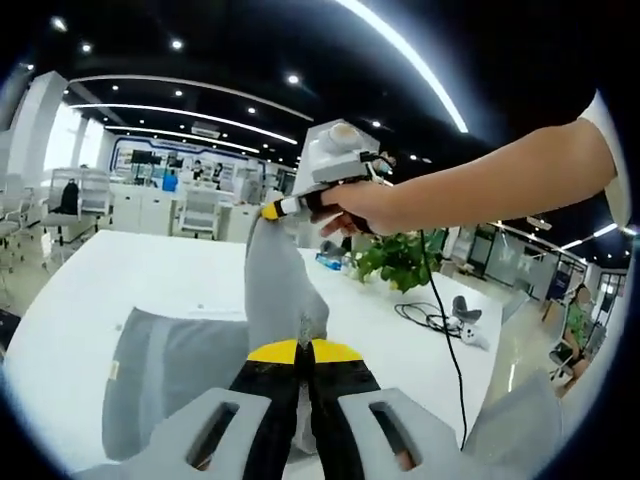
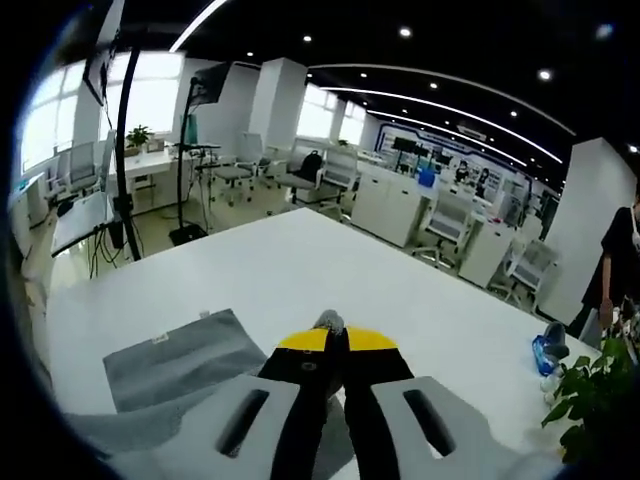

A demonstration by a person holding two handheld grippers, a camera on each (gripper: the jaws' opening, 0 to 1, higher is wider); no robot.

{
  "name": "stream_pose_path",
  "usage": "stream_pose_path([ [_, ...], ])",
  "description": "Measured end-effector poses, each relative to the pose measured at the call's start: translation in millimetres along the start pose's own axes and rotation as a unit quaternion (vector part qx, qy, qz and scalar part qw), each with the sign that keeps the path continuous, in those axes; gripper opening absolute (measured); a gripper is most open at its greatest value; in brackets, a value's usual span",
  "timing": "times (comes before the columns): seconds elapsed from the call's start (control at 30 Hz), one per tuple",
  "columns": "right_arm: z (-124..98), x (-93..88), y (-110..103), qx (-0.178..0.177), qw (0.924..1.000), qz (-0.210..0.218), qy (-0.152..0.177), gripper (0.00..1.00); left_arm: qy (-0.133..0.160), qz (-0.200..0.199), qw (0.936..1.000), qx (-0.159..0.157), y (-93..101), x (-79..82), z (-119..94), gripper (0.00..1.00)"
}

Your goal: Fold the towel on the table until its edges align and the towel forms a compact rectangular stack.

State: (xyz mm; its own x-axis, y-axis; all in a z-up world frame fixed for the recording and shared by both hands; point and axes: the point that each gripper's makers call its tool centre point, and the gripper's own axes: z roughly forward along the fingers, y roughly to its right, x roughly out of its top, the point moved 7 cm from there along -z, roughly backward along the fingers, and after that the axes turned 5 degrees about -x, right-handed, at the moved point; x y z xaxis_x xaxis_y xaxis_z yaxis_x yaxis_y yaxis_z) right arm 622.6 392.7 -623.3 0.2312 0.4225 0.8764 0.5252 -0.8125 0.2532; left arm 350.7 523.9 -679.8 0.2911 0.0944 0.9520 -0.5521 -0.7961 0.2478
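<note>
Both my tools, left tool and right tool, are clamped on the towel, its lifted edge running toward 12 o'clock above the counter.

The towel is running under the left gripper's fingers, which are covering its near edge, while in the right gripper view its pinched corner is disappearing between closed fingers.

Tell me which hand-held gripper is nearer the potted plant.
Right. The right hand-held gripper, holding the towel up, hangs just beside the potted plant; the left hand-held gripper grips the towel further back.
</note>
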Motion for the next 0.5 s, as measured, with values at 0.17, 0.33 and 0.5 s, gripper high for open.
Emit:
stream_pose_path([
  [0.17,12,-2.1,-9,0.007,1.0,-0.007,-0.003,0.02,0.0,-0.006,0.9999,0.01,-11.2,-4.7,-4,0.02],
  [0.33,29,-6.2,-14,0.014,0.9998,-0.011,-0.01,0.02,0.0,-0.013,0.9998,0.018,-18.5,-10.2,-7,0.02],
  [0.5,35,-3.6,-23,0.022,0.9996,-0.015,-0.009,0.02,0.0,-0.013,0.9996,0.025,-25.9,-10.5,-10,0.02],
])
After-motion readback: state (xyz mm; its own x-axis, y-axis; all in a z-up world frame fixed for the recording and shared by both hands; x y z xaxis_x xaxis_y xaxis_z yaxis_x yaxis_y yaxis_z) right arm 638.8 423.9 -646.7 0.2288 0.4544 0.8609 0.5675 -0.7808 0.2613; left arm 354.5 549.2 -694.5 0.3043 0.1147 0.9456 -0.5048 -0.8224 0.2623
